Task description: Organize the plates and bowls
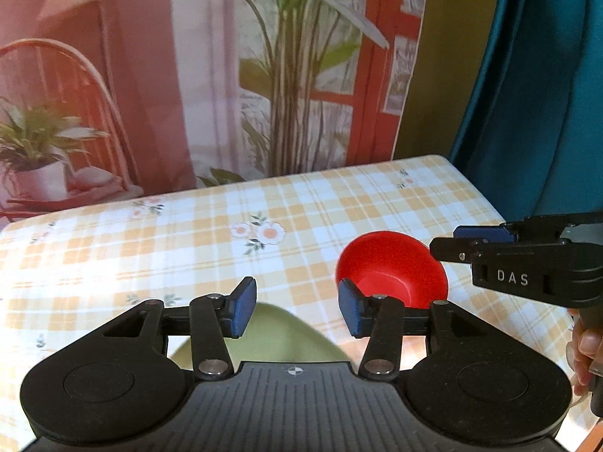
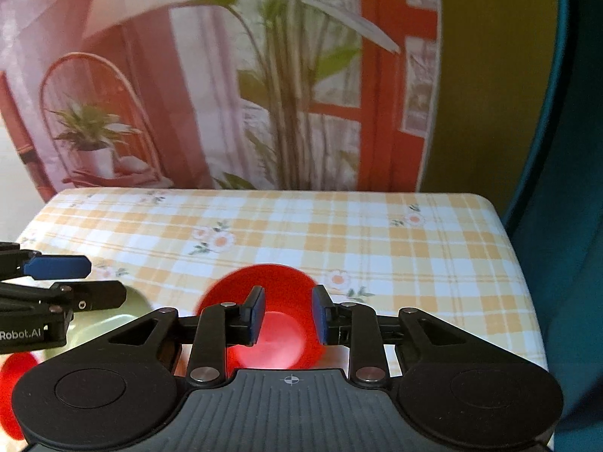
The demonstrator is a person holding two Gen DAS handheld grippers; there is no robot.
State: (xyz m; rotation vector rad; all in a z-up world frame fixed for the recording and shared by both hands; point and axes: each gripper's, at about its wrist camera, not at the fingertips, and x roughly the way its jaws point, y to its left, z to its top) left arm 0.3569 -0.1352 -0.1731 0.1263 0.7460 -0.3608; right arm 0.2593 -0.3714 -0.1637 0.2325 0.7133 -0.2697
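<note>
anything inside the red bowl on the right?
The red bowl looks empty: the right wrist view shows only its bare red bottom with a glare spot. The right gripper fingers and body cover its near part and sides, so that portion cannot be checked. It sits on the checked tablecloth.

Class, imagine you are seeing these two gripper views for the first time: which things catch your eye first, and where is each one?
The red bowl stands out most, tilted on the yellow checked tablecloth just beyond the right gripper, whose jaws are open in front of it. A pale green plate lies below the left gripper, also open. Behind the table hangs a pink and red backdrop with a tall plant.
</note>
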